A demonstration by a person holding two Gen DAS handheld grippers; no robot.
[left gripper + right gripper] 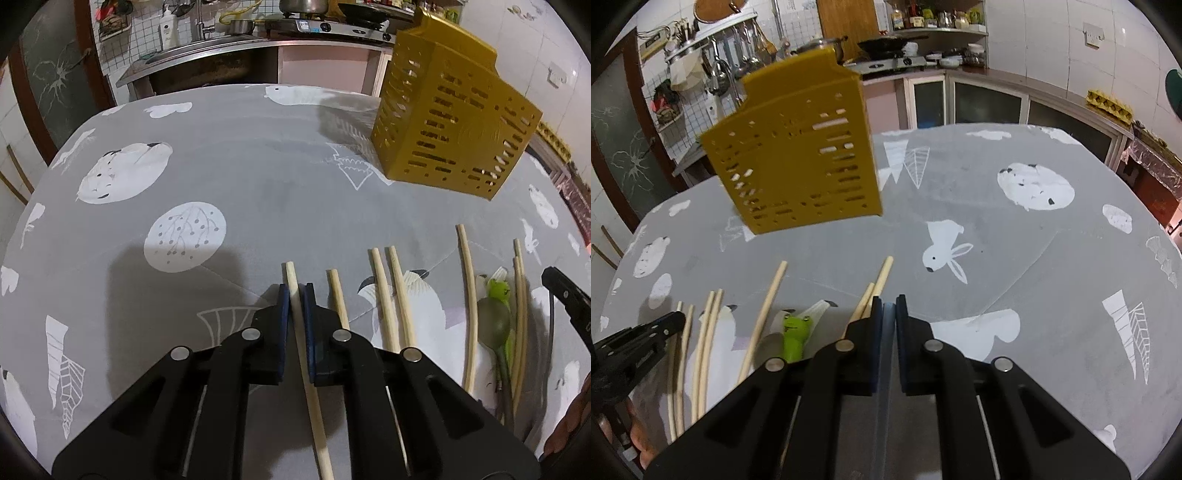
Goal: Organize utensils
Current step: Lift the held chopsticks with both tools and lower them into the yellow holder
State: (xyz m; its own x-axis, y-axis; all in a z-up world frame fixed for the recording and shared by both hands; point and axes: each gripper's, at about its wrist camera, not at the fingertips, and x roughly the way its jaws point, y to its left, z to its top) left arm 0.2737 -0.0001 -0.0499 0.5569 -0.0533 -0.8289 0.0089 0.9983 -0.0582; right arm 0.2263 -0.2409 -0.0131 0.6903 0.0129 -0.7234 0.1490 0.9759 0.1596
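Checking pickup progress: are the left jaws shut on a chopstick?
Shut: the left gripper has both blue pads pressed against one chopstick, which runs between them.

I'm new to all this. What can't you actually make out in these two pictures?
- Inside the yellow holder: only its slotted walls face both cameras.
- Green frog spoon, right view: the right claw covers its lower part.
- Chopstick in the left claw, left view: its near end runs off the bottom edge.

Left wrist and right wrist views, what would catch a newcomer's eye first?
The yellow slotted utensil holder standing at the far side of the grey printed tablecloth. Next, the left gripper, its fingers closed around one wooden chopstick, with more chopsticks in a row to its right. Among those lies a green frog-handled spoon.
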